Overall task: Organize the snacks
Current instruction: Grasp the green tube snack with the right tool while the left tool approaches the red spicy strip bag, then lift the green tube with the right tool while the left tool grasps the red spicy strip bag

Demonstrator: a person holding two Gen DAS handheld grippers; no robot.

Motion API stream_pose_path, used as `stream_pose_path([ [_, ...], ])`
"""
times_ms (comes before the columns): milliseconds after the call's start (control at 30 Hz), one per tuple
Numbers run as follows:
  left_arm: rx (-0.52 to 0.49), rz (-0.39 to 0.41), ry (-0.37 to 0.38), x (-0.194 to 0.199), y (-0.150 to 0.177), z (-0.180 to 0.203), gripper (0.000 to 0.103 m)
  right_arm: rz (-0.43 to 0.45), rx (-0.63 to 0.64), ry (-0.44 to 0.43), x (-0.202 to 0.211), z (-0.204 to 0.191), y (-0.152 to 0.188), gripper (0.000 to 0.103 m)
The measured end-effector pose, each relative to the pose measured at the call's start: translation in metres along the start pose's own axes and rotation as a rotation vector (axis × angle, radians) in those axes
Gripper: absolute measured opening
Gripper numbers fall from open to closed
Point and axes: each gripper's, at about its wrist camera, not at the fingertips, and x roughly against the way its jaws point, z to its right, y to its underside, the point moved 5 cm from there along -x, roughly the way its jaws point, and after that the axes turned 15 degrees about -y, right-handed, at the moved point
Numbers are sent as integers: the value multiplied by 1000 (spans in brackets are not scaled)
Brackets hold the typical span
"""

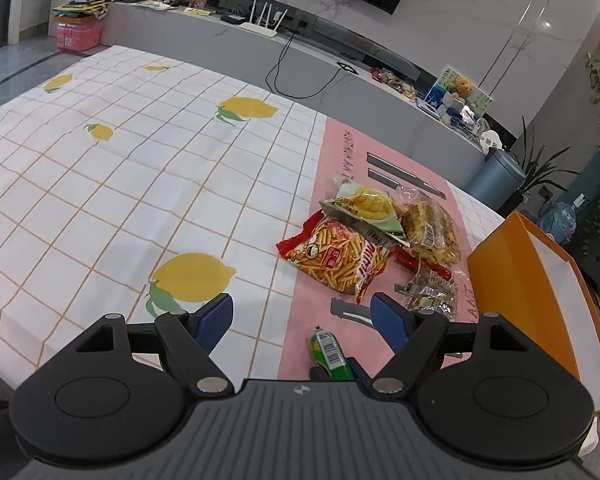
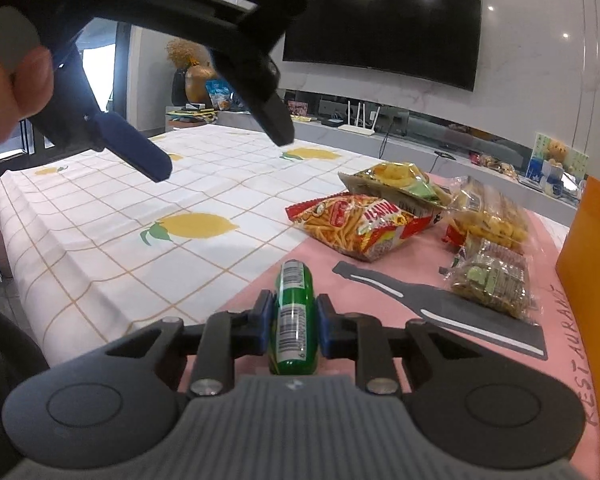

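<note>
While the right gripper (image 2: 293, 322) was clamped on a green snack packet (image 2: 295, 320), its blue fingers (image 2: 265, 320) were pressed against both sides, packet upright between them, low over the pink placemat (image 2: 260, 292). The left gripper (image 1: 302, 318) was held wide apart, nothing between its fingers (image 1: 388, 320), hovering above the tabletop (image 1: 100, 200) covered with a lemon-print cloth. Beyond the green packet, a red bag of stick snacks (image 2: 356, 224) was lying on the mat, with a yellow ring-snack bag (image 2: 396, 184) leaned on top of it. Just right of these, a clear pack of biscuits (image 2: 488, 216) and a clear pack of small wrapped pieces (image 2: 492, 280) were seen. An orange box (image 1: 540, 288) was standing open at the mat's right edge.
</note>
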Motion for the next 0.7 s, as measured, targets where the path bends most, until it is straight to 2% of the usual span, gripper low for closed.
stream_pose_path([
  [200,-46,31,-19,0,-3,17,92,-27,-64,61,17,24,-5,20],
  [333,-91,22,48,-3,-5,36,92,1,-178,46,33,47,-5,20],
  [400,-132,63,51,-6,-9,46,92,-7,-195,66,35,54,-4,20],
  [500,-205,124,15,-17,-16,62,92,-23,-199,82,31,58,0,20],
  [600,-279,122,15,-36,-20,74,92,-36,-222,81,29,60,3,20],
  [700,-343,127,-56,-59,-21,79,92,-46,-214,80,28,59,6,21],
])
